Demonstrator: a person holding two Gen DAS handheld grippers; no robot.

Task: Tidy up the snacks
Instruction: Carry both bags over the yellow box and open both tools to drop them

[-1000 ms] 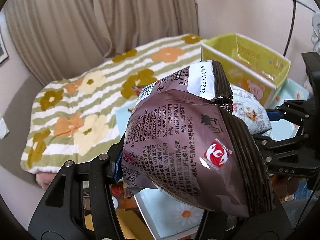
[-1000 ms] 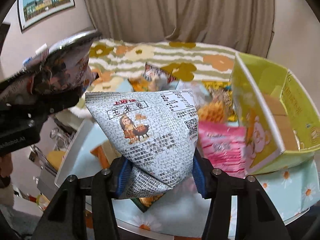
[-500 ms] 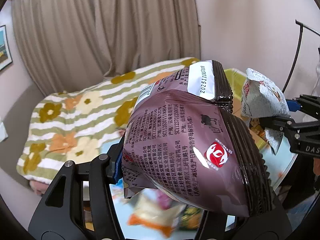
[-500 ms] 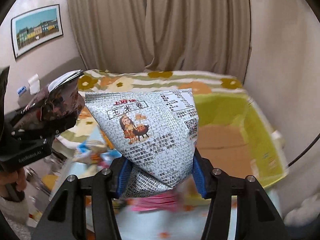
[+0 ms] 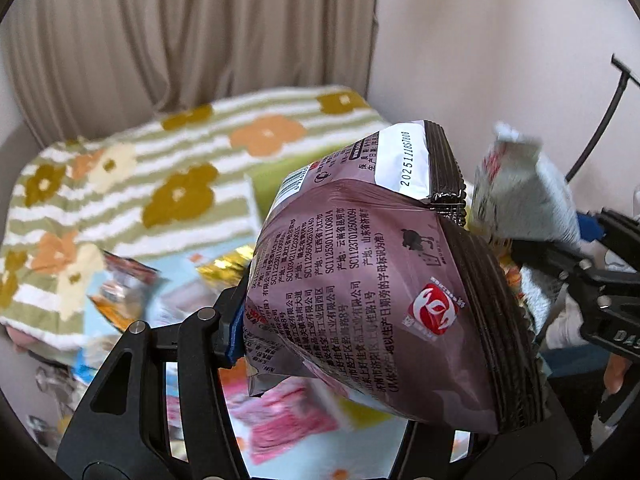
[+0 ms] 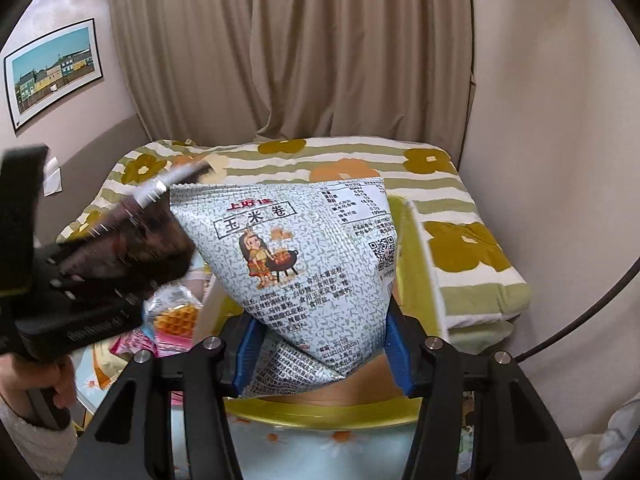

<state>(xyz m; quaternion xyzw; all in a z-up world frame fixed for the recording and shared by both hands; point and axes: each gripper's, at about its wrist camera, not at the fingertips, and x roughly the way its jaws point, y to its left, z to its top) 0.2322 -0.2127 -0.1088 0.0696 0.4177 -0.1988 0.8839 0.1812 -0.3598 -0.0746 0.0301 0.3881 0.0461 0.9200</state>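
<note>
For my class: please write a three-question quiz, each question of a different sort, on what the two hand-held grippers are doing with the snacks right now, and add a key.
1. True or false: the left gripper is open and holds nothing.
2. Multiple choice: what lies directly behind and below the white corn-roll bag in the right wrist view? A) a blue bucket B) the yellow-green box C) a wooden drawer
3. Fill in: the right gripper is shut on the ____ bag.

Key:
1. False; it is shut on the purple-brown snack bag.
2. B
3. white corn-roll
</note>
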